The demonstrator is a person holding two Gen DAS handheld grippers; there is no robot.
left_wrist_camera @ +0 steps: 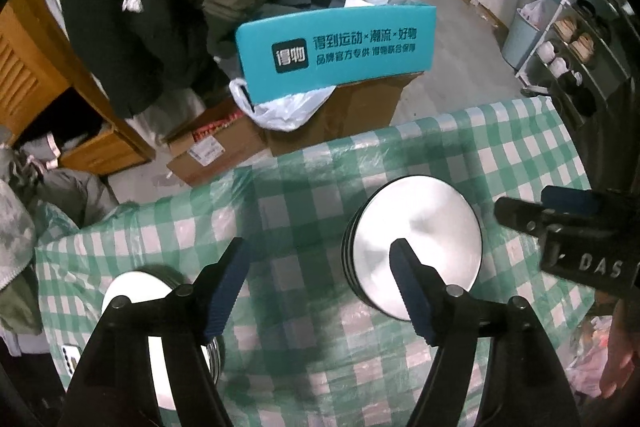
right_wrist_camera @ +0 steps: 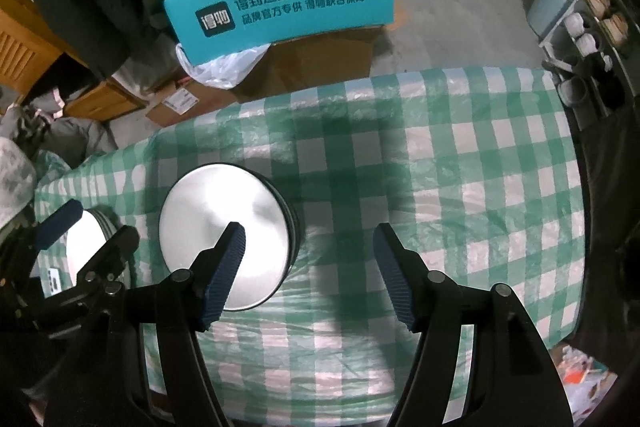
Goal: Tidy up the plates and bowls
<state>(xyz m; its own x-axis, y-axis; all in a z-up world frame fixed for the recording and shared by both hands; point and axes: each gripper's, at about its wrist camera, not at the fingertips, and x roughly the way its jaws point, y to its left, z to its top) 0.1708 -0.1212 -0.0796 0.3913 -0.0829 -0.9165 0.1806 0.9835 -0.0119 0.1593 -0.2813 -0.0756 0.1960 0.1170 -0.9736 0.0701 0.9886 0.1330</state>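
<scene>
Two stacks of upturned steel dishes stand on the green-checked tablecloth [left_wrist_camera: 312, 187]. The taller stack [left_wrist_camera: 416, 247] is mid-table, also in the right wrist view [right_wrist_camera: 224, 235]. The lower stack [left_wrist_camera: 132, 291] is at the left, also in the right wrist view [right_wrist_camera: 86, 247]. My left gripper [left_wrist_camera: 320, 267] is open and empty, hovering between the two stacks. My right gripper [right_wrist_camera: 308, 247] is open and empty, just right of the taller stack; it shows at the right edge of the left wrist view [left_wrist_camera: 568, 223].
Beyond the table's far edge stand cardboard boxes [left_wrist_camera: 348, 115], a teal box [left_wrist_camera: 336, 47] and a white plastic bag [left_wrist_camera: 280, 111]. Coats hang at the back left. A shoe rack [left_wrist_camera: 568, 55] stands at the far right. The tablecloth [right_wrist_camera: 480, 187] stretches right.
</scene>
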